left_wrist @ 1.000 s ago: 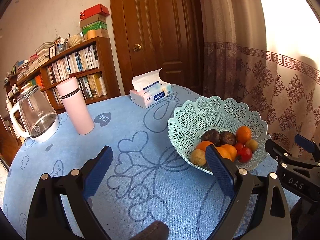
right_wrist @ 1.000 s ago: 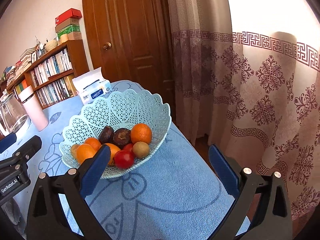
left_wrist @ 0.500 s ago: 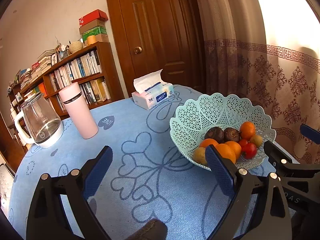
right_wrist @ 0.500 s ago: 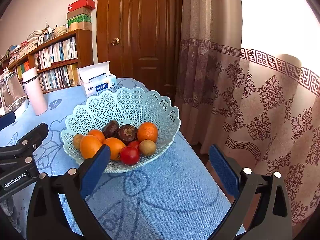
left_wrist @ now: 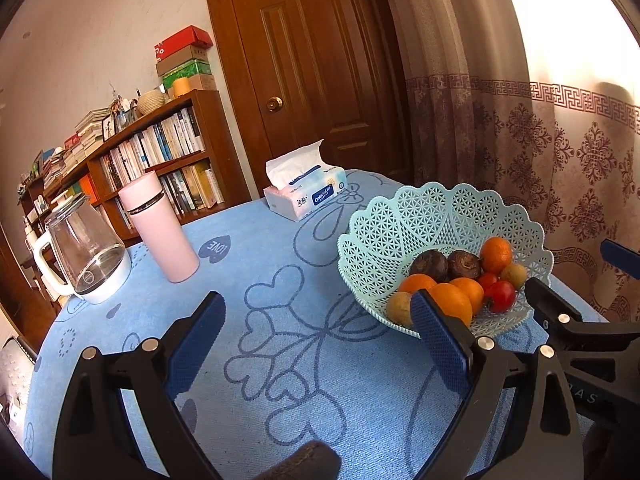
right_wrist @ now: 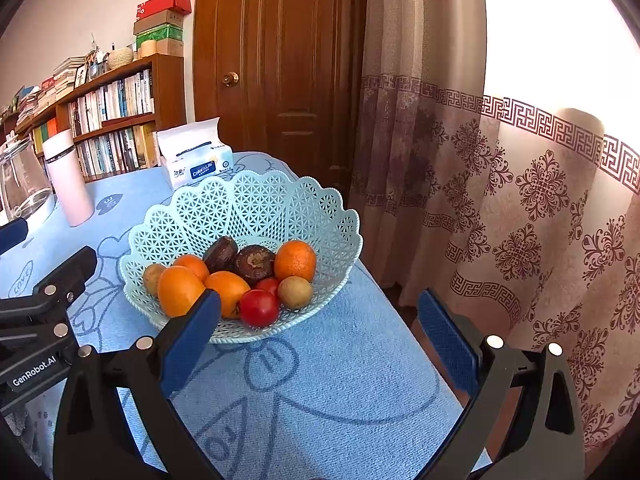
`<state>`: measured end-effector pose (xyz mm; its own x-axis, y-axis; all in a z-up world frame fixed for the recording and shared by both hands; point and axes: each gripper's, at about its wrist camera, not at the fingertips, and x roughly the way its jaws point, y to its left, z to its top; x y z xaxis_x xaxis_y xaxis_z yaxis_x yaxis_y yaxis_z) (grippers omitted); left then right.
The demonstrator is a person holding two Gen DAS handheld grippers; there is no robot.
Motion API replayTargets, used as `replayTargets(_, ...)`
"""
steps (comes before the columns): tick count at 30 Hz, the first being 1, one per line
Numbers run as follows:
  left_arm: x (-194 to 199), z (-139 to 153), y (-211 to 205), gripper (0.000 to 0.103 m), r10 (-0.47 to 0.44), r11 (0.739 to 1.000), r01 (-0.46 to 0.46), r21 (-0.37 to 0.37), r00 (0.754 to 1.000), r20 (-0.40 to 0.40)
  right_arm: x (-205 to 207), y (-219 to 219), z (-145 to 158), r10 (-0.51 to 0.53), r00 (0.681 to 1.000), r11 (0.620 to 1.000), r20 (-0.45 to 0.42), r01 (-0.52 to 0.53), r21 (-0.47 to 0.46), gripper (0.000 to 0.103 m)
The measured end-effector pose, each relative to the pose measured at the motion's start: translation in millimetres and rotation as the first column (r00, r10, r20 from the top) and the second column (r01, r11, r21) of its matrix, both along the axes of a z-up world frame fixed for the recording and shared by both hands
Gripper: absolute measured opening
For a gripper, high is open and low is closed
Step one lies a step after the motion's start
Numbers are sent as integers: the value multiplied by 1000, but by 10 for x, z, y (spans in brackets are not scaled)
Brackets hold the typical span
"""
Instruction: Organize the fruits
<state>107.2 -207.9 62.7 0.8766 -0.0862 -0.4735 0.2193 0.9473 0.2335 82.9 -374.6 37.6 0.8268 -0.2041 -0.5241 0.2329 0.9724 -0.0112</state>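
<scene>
- Right wrist view: the right gripper (right_wrist: 318,324) hangs with fingers spread wide and empty, just short of the pale green lattice fruit basket (right_wrist: 256,204) on the blue tablecloth (right_wrist: 340,380).
- Oranges, two dark fruits, a kiwi (right_wrist: 295,292) and a red tomato (right_wrist: 259,308) fill the basket's near side.
- Left gripper (left_wrist: 316,338) is likewise spread and empty, over bare cloth beside the basket.
- Best approach, likely: descend on the tomato from above, squeezing gently so neighbours do not roll.

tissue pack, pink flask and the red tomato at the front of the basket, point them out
tissue pack (left_wrist: 306,196), left wrist view, on its printed front face
pink flask (left_wrist: 162,228), left wrist view, mid body
red tomato (right_wrist: 259,308), right wrist view, centre of its skin
</scene>
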Motion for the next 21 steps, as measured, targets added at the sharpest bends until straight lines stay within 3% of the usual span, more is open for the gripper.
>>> replayTargets(21,9,-17,-3,93,1,1000,-1,5,1000,-5,0,3,-5,-3,1000,1000,-2,3,-3,100)
